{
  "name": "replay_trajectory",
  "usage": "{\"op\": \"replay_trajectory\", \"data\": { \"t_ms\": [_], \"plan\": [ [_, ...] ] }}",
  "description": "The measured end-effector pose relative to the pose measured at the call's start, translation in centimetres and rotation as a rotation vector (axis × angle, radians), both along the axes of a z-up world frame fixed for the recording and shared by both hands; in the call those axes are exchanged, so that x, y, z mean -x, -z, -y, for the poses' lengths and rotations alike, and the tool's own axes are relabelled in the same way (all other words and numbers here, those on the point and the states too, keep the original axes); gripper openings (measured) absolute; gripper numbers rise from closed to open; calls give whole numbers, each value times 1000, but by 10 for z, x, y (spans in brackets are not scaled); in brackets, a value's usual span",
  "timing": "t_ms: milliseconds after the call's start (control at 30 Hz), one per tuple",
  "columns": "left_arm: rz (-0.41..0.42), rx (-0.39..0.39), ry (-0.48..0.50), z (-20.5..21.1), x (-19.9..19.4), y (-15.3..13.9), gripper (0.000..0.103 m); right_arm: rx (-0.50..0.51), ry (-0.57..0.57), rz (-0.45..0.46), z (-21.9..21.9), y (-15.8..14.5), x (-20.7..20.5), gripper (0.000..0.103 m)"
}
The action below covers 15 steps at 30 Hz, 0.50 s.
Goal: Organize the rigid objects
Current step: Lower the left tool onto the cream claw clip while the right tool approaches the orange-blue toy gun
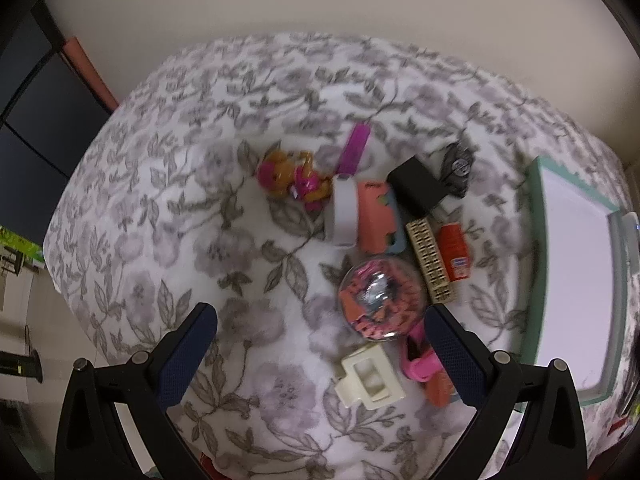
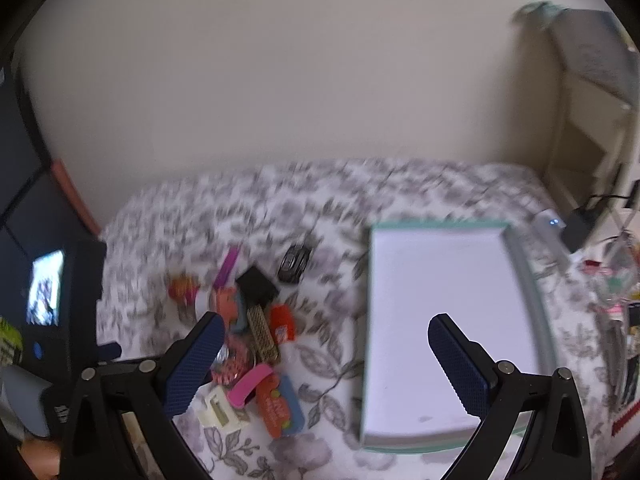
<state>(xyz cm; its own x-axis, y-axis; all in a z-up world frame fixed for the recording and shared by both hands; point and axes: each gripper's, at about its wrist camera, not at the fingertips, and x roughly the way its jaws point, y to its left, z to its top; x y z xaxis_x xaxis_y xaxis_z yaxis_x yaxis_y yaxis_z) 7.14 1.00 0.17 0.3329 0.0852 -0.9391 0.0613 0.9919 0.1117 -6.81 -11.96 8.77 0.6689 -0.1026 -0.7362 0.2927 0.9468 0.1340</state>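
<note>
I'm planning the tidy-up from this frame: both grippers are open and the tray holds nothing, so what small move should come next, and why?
Probably lower the open left gripper onto the cream plastic piece, the clutter item nearest its fingers. Both grippers hold nothing, the right gripper hovers open over the tray, and the toys lie bunched on the floral cloth beside it.

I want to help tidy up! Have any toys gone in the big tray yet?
Not yet. The tray looks bare inside, so nothing seems done. The left claw and right claw are both open and hold nothing. Left to sort: the whole pile beside the tray, such as the orange doll, glitter ball and black box.
</note>
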Motion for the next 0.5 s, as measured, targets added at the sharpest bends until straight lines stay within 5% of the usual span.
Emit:
{"op": "replay_trajectory", "data": {
  "t_ms": [200, 300, 500],
  "plan": [
    [-76, -9, -62, -18, -3, 27, 103, 14, -79, -160, -18, 60, -19, 99],
    [-118, 45, -88, -27, 0, 35, 103, -2, -102, -244, -20, 85, -18, 93],
    [-178, 104, -103, -30, 4, 50, 103, -43, -107, -309, -19, 104, -14, 91]
  ]
}}
